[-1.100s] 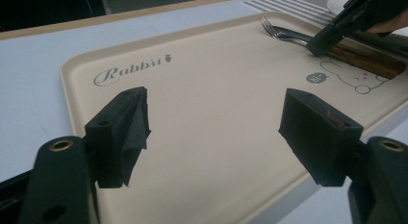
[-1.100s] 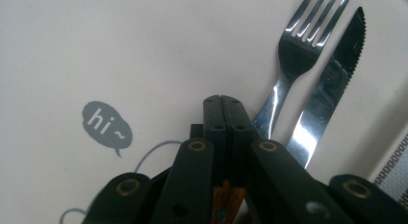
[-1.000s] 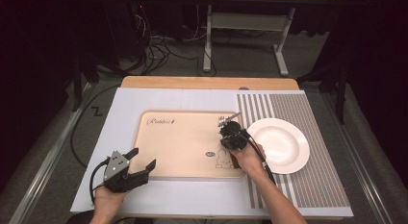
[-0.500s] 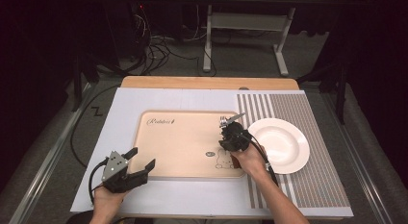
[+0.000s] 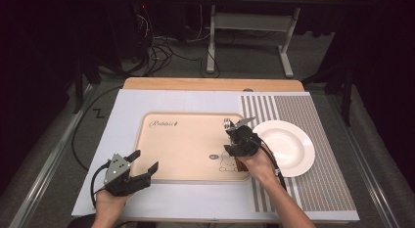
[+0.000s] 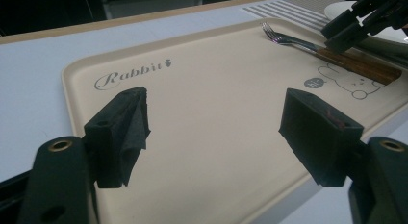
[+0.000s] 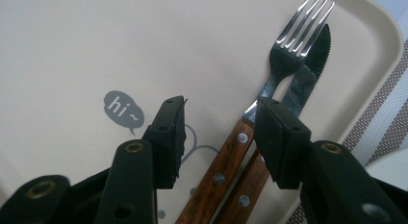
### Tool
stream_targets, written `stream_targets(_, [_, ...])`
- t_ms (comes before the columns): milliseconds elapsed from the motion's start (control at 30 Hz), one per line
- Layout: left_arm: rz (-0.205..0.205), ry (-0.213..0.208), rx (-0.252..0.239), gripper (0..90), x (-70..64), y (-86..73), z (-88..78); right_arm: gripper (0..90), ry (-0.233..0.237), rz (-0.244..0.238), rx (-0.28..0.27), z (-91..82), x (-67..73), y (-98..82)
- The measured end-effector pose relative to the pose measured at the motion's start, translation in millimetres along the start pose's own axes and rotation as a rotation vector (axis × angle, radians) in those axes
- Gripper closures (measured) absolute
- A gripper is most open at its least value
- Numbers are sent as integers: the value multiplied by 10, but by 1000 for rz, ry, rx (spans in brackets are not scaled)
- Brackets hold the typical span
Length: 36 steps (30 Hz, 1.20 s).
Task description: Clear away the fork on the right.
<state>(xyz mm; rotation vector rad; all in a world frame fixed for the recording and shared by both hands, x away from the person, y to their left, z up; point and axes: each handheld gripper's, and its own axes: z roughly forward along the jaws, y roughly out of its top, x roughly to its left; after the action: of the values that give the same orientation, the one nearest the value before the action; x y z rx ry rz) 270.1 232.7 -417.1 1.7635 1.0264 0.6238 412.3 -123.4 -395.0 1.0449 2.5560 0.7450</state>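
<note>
A fork (image 7: 288, 46) and a knife (image 7: 315, 51), both with wooden handles, lie side by side on the right part of a beige tray (image 5: 186, 145) printed "Rabbit". My right gripper (image 7: 221, 113) hovers just over their handles. Its jaws have just been opening and now stand apart, with the fork's handle below the gap and no pad pressing on it. From above, that gripper (image 5: 235, 136) sits at the tray's right edge, the fork's head (image 5: 229, 123) poking out beyond it. My left gripper (image 5: 145, 160) rests open at the tray's front left corner with nothing between its fingers.
A white plate (image 5: 288, 145) sits on a striped placemat (image 5: 313, 189) right of the tray. Tray and placemat lie on a white board (image 5: 122, 115) over a wooden table. Cables and a desk frame are on the floor beyond.
The right gripper's jaws look slightly wider apart over the cutlery. Both hands stay about where they were.
</note>
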Motion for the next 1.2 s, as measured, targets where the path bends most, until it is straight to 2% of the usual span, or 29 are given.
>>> stream_targets(167, [-2,1,-1,260,1,0,0,513,2,24,-27,-77,-36,-68])
stream_targets(533, [-16,-6,2,269,1,3,-1,487,9,14,-65,-163,-31,-171])
stream_targets(700, [-15,-6,2,280,-1,2,-3,431,2,22,-99,-224,-47,-241])
stream_targets(833, [-13,-6,3,285,-5,2,-1,421,-9,23,-115,-278,-70,-306])
stream_targets(1200, [-15,-8,-3,311,-12,2,-7,408,-3,53,-148,-374,-114,-451])
